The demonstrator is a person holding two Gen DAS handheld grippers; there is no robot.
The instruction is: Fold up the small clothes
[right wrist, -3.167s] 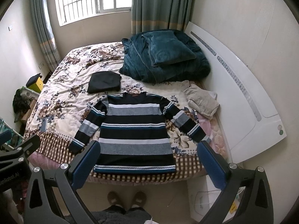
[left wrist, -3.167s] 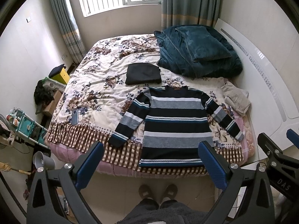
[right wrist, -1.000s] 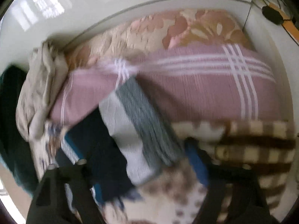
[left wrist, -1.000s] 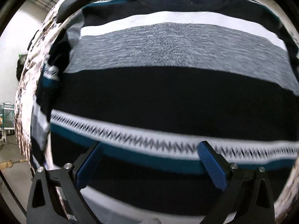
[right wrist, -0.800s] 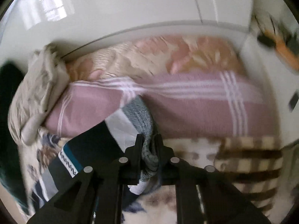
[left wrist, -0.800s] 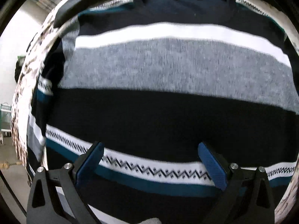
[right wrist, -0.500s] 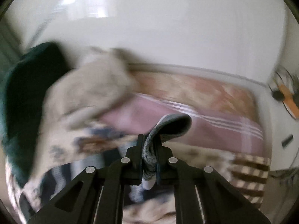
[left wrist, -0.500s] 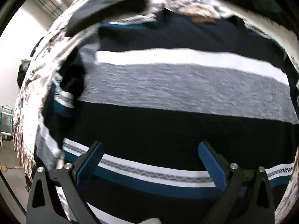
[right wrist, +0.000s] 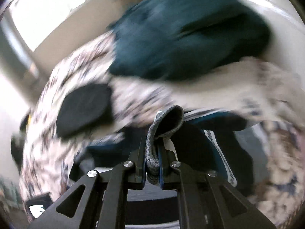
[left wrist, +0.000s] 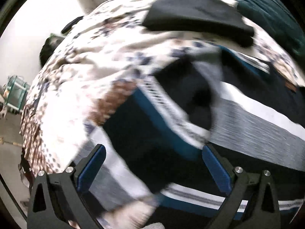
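The striped sweater (left wrist: 247,126) in navy, grey, white and teal lies on the floral bedspread (left wrist: 85,72). My left gripper (left wrist: 153,164) is open and hovers low over its left sleeve (left wrist: 144,114) near the shoulder. My right gripper (right wrist: 151,164) is shut on the grey cuff of the right sleeve (right wrist: 165,120) and holds it lifted over the sweater body (right wrist: 192,145). Both views are blurred by motion.
A folded black garment lies beyond the sweater's collar (left wrist: 196,22) (right wrist: 83,108). A teal blanket and pillow (right wrist: 186,36) are piled at the head of the bed. A beige garment (right wrist: 238,80) lies to the right. A teal rack (left wrist: 14,95) stands on the floor at left.
My right gripper has carried the gripped cuff from the bed's right edge inward over the sweater. My left gripper has swung left from the sweater's chest to the left sleeve.
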